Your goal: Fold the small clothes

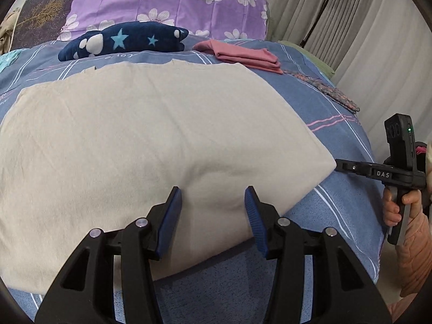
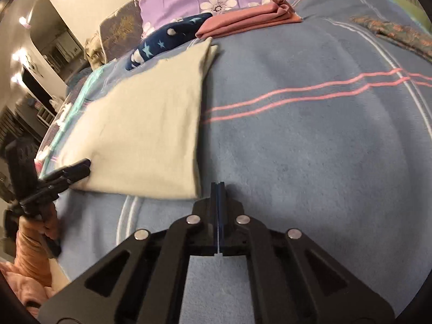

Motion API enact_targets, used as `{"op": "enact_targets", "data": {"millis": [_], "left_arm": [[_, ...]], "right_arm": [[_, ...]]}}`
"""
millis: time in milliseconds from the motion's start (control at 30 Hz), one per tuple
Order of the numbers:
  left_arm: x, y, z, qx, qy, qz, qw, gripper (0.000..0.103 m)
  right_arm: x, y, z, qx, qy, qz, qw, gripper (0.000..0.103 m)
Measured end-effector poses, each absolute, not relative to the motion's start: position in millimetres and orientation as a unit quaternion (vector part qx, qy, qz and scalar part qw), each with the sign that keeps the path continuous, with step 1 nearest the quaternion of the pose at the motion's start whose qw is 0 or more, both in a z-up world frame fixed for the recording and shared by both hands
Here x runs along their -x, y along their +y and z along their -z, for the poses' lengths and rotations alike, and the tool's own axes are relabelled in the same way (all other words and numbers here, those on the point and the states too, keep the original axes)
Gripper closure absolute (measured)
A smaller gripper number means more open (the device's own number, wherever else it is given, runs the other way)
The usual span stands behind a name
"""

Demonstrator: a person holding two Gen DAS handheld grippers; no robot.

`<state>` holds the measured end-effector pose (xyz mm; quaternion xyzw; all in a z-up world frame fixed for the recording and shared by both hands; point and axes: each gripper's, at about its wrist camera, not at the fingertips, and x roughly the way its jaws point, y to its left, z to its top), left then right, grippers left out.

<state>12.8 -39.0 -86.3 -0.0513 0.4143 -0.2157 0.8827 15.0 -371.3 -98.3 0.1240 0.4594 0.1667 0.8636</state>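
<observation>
bedroom setup, everything's on a bed with a blue blanket (image 2: 297, 140) that has pink and white stripes, purple flowered pillow (image 1: 172, 2) up at the head end and curtains off to one side. so the thing being folded is the beige garment (image 1: 151, 135), lying pretty flat in the middle of the bed and looking like it's already been folded over at least once, since the right wrist view shows a doubled edge at its far corner. further back there's a pink folded piece (image 1: 243, 54) and a navy star-print one (image 1: 127, 41), probably done already, plus a floral patterned cloth (image 1: 324, 89) off toward the curtain side. left gripper (image 1: 213, 210) hovers at the near edge of the beige garment with its jaws wide open, nothing between them. right gripper (image 2: 218, 189) sits just beside the near right corner of the garment with jaws pressed together, and as far as i can tell nothing is pinched in them. my guess is the next fold is about to start. to do it well i'd get both jaws onto the near edge, 1 at each corner, catching every layer and not just the top 1, then lift evenly and carry it to the far edge so the corners line up. main risk is grabbing blanket along with the fabric.
</observation>
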Motion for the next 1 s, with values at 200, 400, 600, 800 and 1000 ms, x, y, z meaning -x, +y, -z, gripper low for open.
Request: {"op": "enact_targets", "data": {"millis": [200, 400, 600, 800, 1000], "left_arm": [[0, -24, 78, 0.077, 0.399, 0.22, 0.887, 0.053], [33, 35, 52, 0.103, 0.337, 0.181, 0.918, 0.053], [60, 151, 61, 0.123, 0.336, 0.033, 0.933, 0.07], [56, 197, 84, 0.11, 0.372, 0.008, 0.922, 0.076], [48, 183, 87, 0.084, 0.375, 0.106, 0.917, 0.069]], "right_arm": [[3, -338, 59, -0.097, 0.402, -0.204, 0.888, 0.097], [-20, -302, 92, -0.037, 0.467, -0.16, 0.869, 0.08], [-16, -305, 93, -0.081, 0.455, -0.136, 0.876, 0.078], [-9, -284, 61, -0.056, 0.441, -0.078, 0.892, 0.06], [-16, -206, 19, 0.017, 0.397, -0.149, 0.905, 0.047]]}}
